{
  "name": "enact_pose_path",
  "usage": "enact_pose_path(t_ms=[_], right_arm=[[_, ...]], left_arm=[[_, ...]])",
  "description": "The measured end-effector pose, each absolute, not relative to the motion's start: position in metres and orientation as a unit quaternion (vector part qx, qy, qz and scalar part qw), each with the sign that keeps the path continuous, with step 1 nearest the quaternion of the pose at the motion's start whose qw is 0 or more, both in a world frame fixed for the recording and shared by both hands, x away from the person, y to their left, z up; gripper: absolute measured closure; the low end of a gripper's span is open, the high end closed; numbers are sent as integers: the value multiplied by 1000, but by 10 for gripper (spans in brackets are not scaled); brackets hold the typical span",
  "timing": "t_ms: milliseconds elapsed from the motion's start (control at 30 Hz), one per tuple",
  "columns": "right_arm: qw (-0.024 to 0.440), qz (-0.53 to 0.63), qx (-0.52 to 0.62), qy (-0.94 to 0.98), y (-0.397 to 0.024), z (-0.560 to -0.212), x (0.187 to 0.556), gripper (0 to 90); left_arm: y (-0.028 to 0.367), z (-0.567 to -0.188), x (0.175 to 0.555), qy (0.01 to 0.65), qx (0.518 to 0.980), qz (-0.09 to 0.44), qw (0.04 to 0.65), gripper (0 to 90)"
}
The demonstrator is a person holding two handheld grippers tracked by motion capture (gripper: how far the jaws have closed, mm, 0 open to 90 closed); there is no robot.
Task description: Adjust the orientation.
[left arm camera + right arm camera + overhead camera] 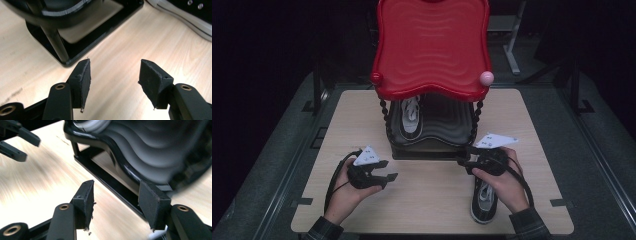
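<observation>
A two-tier rack stands at the middle of the table, with a red top shelf (432, 45) and a black wavy lower shelf (447, 125) (140, 145). One dark sneaker with white laces (410, 120) lies on the lower shelf. A second sneaker (482, 202) (190, 15) lies on the table at the front right, partly under the person's right hand. My left gripper (389, 170) (115, 61) is open just left of the rack's front, nothing between its jaws. My right gripper (462, 160) (116, 182) is open and empty at the rack's front right corner, pointing left.
The wooden table (432, 200) has bare room in front of the rack and on both sides. The rack's black base frame (82, 50) sits close ahead of the left jaws. A pink knob (487, 77) caps the red shelf's right corner. Dark floor surrounds the table.
</observation>
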State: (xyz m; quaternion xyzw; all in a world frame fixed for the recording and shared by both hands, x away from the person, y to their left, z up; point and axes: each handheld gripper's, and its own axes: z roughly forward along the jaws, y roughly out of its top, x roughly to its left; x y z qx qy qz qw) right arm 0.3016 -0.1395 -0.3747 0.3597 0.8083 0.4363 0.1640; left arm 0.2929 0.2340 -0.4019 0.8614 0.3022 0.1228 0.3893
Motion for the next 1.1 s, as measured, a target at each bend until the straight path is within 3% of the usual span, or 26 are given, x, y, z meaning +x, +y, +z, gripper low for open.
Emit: enact_pose_path(t_ms=[500,700,767,900,933,1000,1100], right_arm=[[161,421,426,785,-206,-395,262,466],[155,409,444,782,-217,-407,256,508],[147,405,449,783,-218,-411,257,552],[104,409,464,779,-222,-417,260,727],[104,409,464,779,-222,-417,260,727],[94,414,475,771,-224,-419,260,829],[90,419,487,761,-225,-417,258,852]], left_arm=[[244,-426,288,318,869,106,365,397],[243,-427,288,319,868,104,365,399],[242,-427,288,319,869,103,364,400],[241,-429,289,317,871,100,362,402],[241,-429,289,317,871,100,362,403],[241,-429,289,317,871,99,362,406],[241,-429,289,316,871,100,363,407]])
